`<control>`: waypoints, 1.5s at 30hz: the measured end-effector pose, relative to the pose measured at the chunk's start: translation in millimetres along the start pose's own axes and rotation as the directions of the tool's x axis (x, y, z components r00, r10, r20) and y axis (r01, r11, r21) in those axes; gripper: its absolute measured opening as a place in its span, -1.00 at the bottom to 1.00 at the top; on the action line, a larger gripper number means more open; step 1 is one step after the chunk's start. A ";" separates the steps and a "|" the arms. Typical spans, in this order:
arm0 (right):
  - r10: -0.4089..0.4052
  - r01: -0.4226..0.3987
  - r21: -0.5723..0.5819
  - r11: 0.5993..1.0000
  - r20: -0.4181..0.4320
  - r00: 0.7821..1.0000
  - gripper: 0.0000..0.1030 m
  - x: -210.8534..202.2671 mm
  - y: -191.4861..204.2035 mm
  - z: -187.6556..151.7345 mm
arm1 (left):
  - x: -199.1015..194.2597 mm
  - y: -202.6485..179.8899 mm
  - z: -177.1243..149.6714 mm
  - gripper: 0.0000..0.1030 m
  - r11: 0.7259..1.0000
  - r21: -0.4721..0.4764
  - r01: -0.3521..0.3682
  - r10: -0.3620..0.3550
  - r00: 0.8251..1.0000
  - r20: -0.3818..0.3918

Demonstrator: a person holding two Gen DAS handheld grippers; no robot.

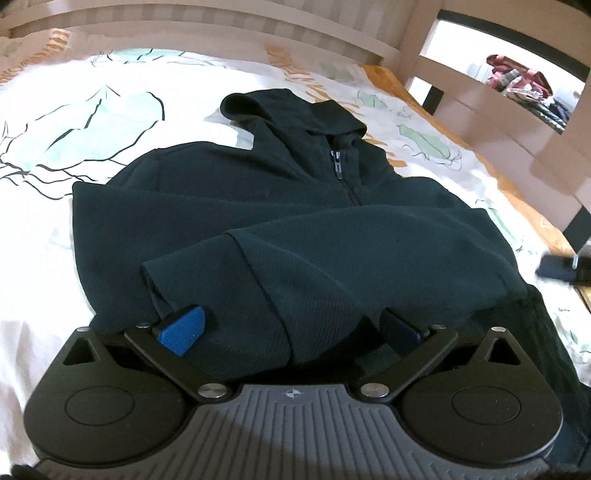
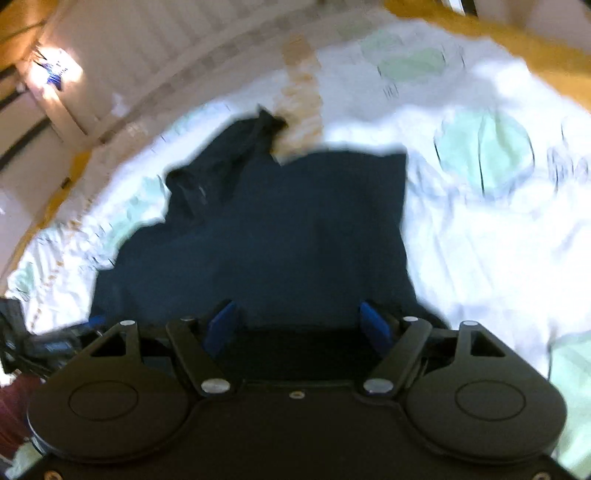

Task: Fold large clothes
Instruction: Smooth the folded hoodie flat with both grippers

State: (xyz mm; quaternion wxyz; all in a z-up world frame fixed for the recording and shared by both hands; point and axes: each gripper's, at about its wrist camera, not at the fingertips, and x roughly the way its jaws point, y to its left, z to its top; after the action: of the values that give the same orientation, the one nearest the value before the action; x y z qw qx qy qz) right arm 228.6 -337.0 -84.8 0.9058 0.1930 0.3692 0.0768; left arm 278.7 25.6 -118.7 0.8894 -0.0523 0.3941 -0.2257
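No readable text or labels anywhere.

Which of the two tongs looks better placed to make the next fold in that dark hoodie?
Probably the left tongs: they are open with the hoodie bunched between the blue pads, a sleeve cuff close by. The right tongs are also open over the cloth, but that view is blurred.

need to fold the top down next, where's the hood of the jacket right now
In the left wrist view the hood lies flat at the far end of the dark jacket, just above the zipper pull, on the leaf-print bedsheet toward the headboard.
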 end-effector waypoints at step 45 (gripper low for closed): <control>0.037 -0.036 0.010 0.999 -0.065 0.997 0.64 -71.3 31.5 -46.8 | -128.7 8.3 -83.8 0.99 0.986 -0.153 -0.065 0.045 0.991 -0.129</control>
State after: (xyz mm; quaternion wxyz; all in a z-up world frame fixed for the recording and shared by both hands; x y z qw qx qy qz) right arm 145.0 -314.7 -56.9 0.8909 0.2012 0.3953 0.0979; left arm 145.3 97.1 -91.1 0.8618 -0.0968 0.4671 -0.1722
